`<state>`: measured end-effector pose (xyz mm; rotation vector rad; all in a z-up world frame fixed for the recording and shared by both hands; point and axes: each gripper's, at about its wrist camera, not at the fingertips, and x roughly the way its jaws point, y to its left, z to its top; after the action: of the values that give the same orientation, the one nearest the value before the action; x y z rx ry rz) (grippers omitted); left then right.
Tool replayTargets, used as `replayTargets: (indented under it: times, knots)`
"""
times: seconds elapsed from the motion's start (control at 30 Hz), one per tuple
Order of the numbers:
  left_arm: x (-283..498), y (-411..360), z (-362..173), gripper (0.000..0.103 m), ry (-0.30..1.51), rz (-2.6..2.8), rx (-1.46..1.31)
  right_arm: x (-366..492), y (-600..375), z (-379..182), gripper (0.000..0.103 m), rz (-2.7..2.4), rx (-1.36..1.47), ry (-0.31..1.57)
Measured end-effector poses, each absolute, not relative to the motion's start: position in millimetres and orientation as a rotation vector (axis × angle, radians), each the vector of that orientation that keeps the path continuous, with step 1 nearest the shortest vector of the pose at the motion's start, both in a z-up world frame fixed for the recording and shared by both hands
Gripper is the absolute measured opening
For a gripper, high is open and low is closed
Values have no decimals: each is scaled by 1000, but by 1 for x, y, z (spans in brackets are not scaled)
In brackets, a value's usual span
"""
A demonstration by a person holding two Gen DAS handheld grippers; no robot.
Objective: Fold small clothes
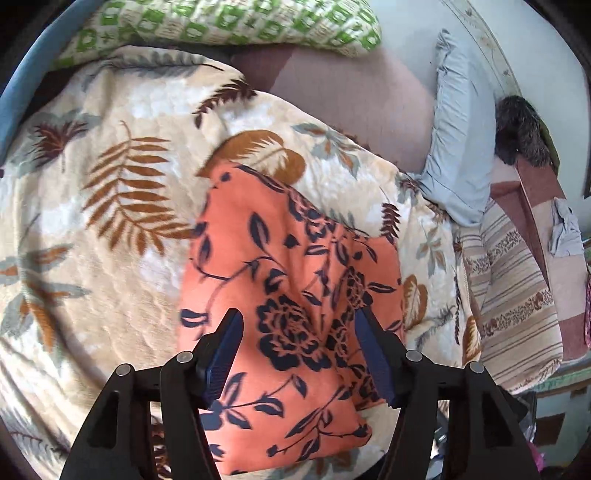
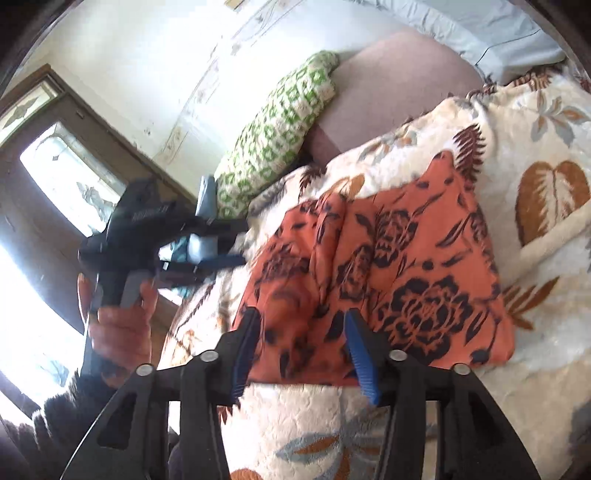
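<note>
Here both tongs stand wide apart and hold nothing. The left tongs (image 1: 297, 334) hover over the near half of the orange floral garment (image 1: 291, 295), their blue pads (image 1: 225, 354) spread to either side of a large dark rose print. The right tongs (image 2: 301, 341) hang at the garment's near edge, where it meets the cream leaf-print blanket (image 2: 317, 417). The garment lies folded on that blanket on the bed, a raised crease running along its middle. In the right wrist view a hand (image 2: 118, 328) holds the left tongs' handle off the garment's far side. Beyond lie a green-patterned pillow (image 1: 236, 22) and a pale blue pillow (image 1: 458, 140).
</note>
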<state>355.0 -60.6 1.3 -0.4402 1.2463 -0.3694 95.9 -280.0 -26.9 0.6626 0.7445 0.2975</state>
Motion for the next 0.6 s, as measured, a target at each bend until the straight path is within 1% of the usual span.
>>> replayTargets:
  times: [0.07,0.2,0.33,0.43,0.5,0.53,0.57,0.6]
  knots:
    - [352,-47,-13,62,1284,-331,-447,123,-287,-31,57,295,718,761]
    - [356,-50,-45,61,1359,-308,-504,174,-283,-63,58,308,803,891]
    - [369,-56,-65,61,1366,-311,-518,209,-269,-97,59,281,830,989]
    - [377,-51,-74,61,1357,-330,-559,221,-253,-103,59,417,894,985]
    - [380,-51,-79,61,1348,-328,-561,224,-238,-93,59,459,826,956]
    - [382,-51,-85,61,1351,-320,-557,227,-230,-92,59,446,758,982]
    - [383,-52,-89,61,1358,-314,-560,230,-223,-94,57,415,694,1021]
    - [382,-52,-92,58,1359,-306,-567,232,-220,-99,42,380,648,1056]
